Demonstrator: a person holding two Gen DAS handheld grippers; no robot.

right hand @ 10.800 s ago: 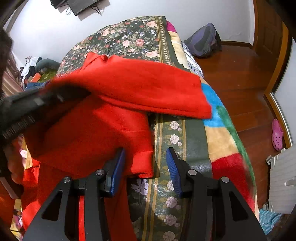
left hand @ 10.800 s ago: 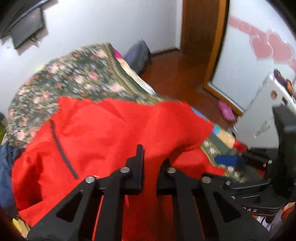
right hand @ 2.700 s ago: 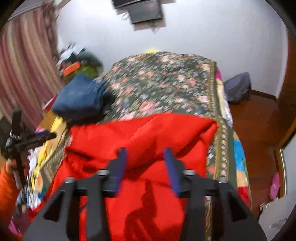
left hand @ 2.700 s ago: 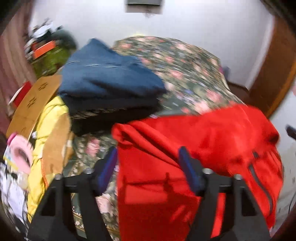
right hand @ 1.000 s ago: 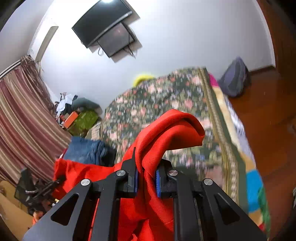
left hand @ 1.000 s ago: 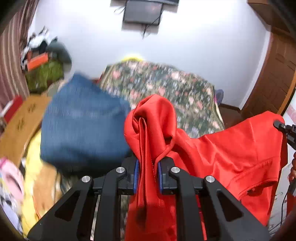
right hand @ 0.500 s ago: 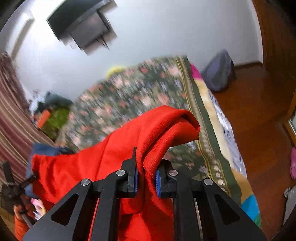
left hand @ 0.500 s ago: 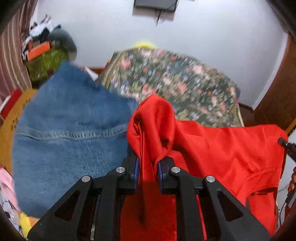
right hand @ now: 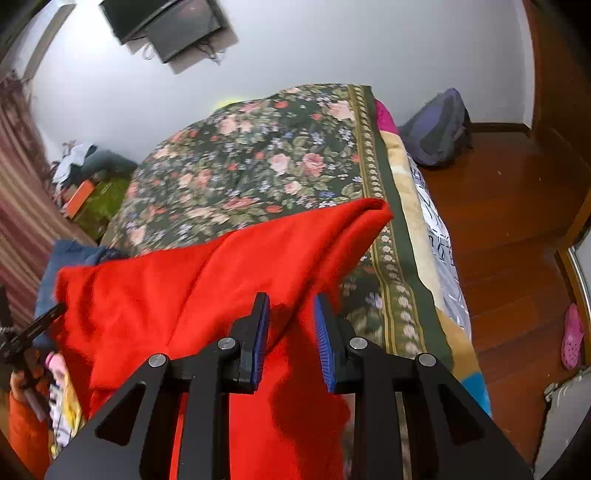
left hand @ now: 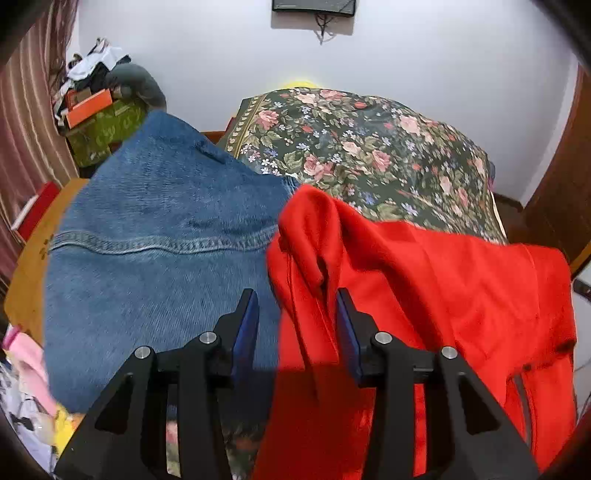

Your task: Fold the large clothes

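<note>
Red garment lies spread across the near part of the bed, on the flowered cover. Fleece-like cloth, bright red, creased. In the right wrist view its far edge runs slantwise over the cover to a folded corner near the bed's patterned border. In the left wrist view one end stands up in a bunched, twisted peak, touching the blue denim garment just beside it. A dark zip line shows low on the red cloth at the right edge of that view.

Left claw: jaws apart and opening. The bunched red peak sits between the blue pads; a gap shows on the left pad's side, and the right pad looks just beside the cloth, contact unclear. No clamp seen.

Right claw: jaws parted a little and opening. Red cloth lies between and under the pads; they do not pinch it, and gaps show on both sides.

Surroundings: denim garment folded, stitched seam across it, lying at the bed's left side. Screen mounted on the white wall. Backpack on the wooden floor beside the bed. Pink shoe on the floor farther right. Striped curtain and a pile of boxes and clothes at far left.
</note>
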